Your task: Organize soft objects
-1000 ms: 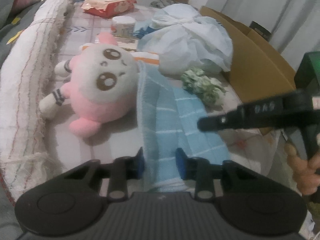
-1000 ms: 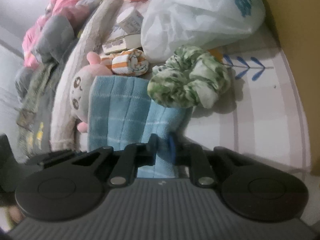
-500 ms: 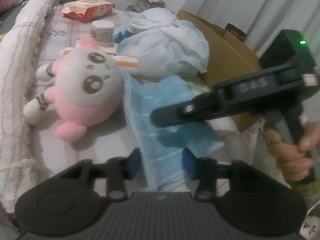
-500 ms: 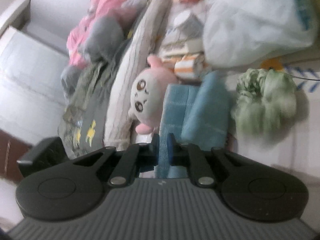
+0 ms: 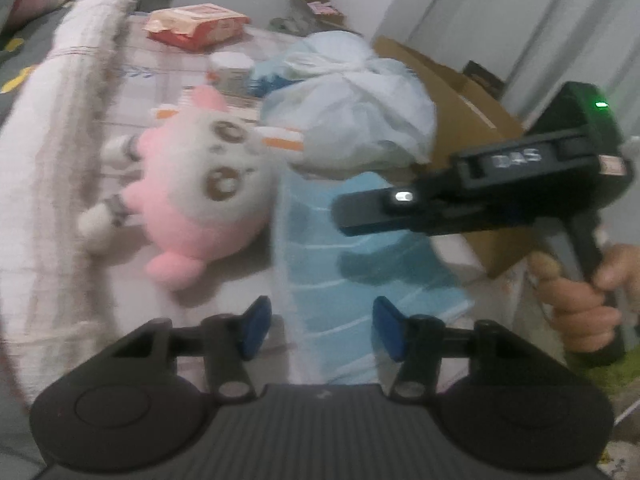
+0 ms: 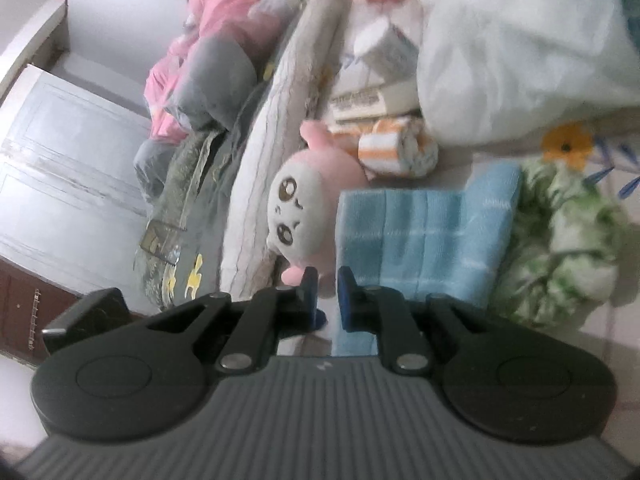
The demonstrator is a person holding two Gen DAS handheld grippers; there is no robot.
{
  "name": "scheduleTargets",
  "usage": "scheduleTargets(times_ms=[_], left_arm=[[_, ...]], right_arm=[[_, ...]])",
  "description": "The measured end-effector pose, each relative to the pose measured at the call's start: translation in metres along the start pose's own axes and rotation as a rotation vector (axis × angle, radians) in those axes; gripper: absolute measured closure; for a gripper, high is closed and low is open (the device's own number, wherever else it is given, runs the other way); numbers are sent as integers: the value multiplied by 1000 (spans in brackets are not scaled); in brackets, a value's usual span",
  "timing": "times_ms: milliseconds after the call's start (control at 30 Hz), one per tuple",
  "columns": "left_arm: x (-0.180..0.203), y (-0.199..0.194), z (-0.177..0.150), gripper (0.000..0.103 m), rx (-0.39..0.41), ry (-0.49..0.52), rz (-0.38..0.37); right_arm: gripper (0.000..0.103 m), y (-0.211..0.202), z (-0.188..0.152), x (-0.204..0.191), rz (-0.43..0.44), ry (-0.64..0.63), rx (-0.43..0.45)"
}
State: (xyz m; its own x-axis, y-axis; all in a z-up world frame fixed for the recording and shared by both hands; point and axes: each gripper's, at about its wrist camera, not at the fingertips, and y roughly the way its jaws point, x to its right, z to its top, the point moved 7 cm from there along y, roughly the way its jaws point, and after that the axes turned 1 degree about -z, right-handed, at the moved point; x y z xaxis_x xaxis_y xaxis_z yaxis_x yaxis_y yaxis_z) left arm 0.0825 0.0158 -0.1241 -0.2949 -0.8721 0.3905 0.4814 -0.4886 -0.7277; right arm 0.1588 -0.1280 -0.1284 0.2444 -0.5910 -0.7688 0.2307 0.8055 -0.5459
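A folded blue striped towel [image 5: 344, 264] lies flat on the bed; it also shows in the right wrist view [image 6: 424, 236]. A pink and white plush toy [image 5: 196, 196] lies left of it, also seen in the right wrist view [image 6: 304, 208]. A green scrunchie [image 6: 564, 248] lies against the towel's right side. My left gripper [image 5: 320, 330] is open and empty over the towel's near end. My right gripper [image 6: 328, 296] has a small gap between its jaws, holds nothing, and hovers above the towel's left edge; its body shows in the left wrist view [image 5: 480, 192].
A white plastic bag [image 5: 352, 120] and an orange-striped roll of cloth [image 6: 396, 148] lie behind the towel. A cardboard box [image 5: 452, 92] stands at the right. A rolled white blanket [image 5: 52, 152] runs along the left. A wipes pack [image 5: 196, 28] lies at the back.
My right gripper let go of the towel, lifted and swung left over it. The towel now lies flat. My left gripper opened wider and drew back a little.
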Motion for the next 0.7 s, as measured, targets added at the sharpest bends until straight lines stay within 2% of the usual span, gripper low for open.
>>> scheduleTargets(times_ms=[67, 200, 233, 333, 400, 467, 600, 700], left_arm=[[4, 0, 1, 46, 6, 16, -4], [1, 1, 1, 47, 4, 46, 69], [0, 2, 1, 48, 5, 50, 86], [-5, 7, -1, 53, -9, 58, 132], [-7, 10, -3, 56, -23, 69, 157], [-8, 14, -5, 57, -37, 75, 161], [-7, 16, -5, 58, -34, 91, 176], [-5, 17, -6, 59, -34, 104, 189]], right_arm=[[92, -1, 1, 9, -17, 32, 9], [91, -13, 3, 14, -28, 52, 66], [89, -19, 4, 13, -55, 42, 87], [74, -38, 2, 16, -188, -2, 129], [73, -45, -3, 23, -276, -18, 127], [73, -48, -10, 33, -330, -12, 110], [73, -46, -22, 52, -366, 35, 90], [72, -41, -29, 60, -340, 74, 74]])
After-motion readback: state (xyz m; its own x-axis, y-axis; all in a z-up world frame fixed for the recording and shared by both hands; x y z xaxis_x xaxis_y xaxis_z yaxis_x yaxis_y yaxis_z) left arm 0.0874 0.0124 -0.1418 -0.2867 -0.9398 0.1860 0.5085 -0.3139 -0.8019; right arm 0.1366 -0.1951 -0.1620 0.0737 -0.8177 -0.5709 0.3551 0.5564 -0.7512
